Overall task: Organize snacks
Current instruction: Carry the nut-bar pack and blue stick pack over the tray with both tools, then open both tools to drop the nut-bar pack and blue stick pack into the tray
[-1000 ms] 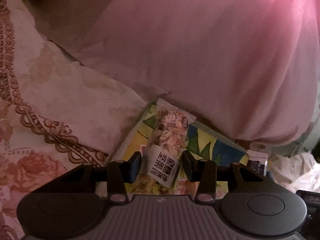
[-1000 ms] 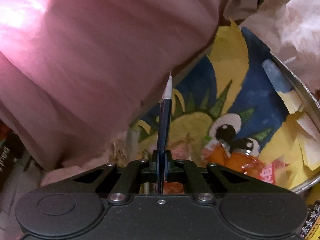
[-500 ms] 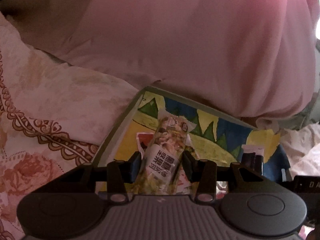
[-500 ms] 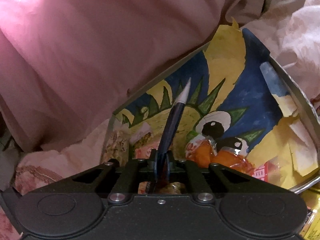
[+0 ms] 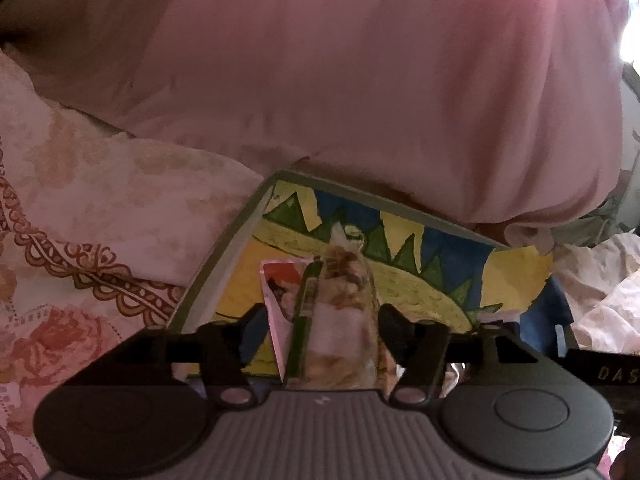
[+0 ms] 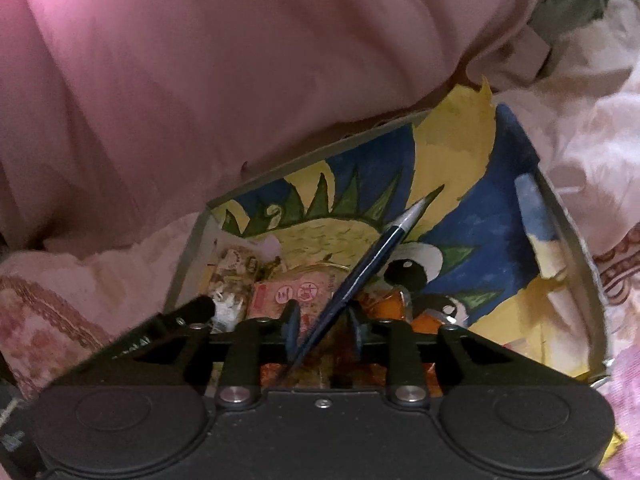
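Both grippers are over the box (image 6: pixel 568 236), a painted-lined carton lying on a floral bedspread (image 5: pixel 80 208) against a pink pillow (image 5: pixel 360 80). The left gripper (image 5: pixel 320 320) has just been opening; its jaws now stand wide, clear on both sides of the nut bar (image 5: pixel 340 312), which stands on end between them, blurred, apparently dropping or leaning against a red-and-white packet (image 5: pixel 280 292) in the box. The right gripper (image 6: pixel 324 320) has likewise just been opening; its jaws are narrowly parted, and the dark flat packet (image 6: pixel 372 268) leans slantwise between them, seemingly resting against the left pad only. Other snacks lie beneath: a pink packet (image 6: pixel 296 292) and orange jellies (image 6: pixel 384 304). Assessment: the step in hand is release into the box. To finish cleanly, each gripper should open enough to free its item, then withdraw straight back and upward without sweeping sideways, since a tilted packet may catch a pad and be dragged out. The dark packet appears likeliest to snag.
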Demonstrator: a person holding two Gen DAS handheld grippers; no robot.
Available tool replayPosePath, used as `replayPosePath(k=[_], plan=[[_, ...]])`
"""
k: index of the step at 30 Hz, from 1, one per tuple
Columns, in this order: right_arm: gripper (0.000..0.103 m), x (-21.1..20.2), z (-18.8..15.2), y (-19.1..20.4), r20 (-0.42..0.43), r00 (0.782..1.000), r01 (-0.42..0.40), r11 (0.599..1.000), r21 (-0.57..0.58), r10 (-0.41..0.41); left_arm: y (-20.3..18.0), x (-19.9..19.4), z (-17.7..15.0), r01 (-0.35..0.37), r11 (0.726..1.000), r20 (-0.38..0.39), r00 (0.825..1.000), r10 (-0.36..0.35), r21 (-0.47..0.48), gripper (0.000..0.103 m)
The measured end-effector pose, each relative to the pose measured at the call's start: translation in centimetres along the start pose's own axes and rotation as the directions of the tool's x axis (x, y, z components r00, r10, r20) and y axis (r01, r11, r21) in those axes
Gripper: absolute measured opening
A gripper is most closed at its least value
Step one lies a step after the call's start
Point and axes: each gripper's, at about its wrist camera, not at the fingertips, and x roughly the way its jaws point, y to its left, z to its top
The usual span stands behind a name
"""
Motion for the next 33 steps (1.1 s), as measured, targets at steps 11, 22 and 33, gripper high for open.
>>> replayPosePath(k=[11,22,33], plan=[[0.067,-3.8,0.3,1.0,0.051,0.999,0.021,0.997,-0.069,-0.017,-0.6,-3.8,0.7,-0.019,1.0,0.049,0.999,0.018,0.008,0.089],[0.095,-10.7,-0.7,2.1,0.19,0.981,0.081,0.976,-0.203,-0.042,-0.8,-10.2,1.0,-0.068,0.997,0.127,0.99,0.063,0.031,0.101],[0.102,-19.4,-5.4,3.3,0.364,0.931,0.166,0.91,-0.38,-0.018,-2.3,-18.3,-1.5,-0.093,0.991,0.198,0.978,0.073,0.092,0.103]])
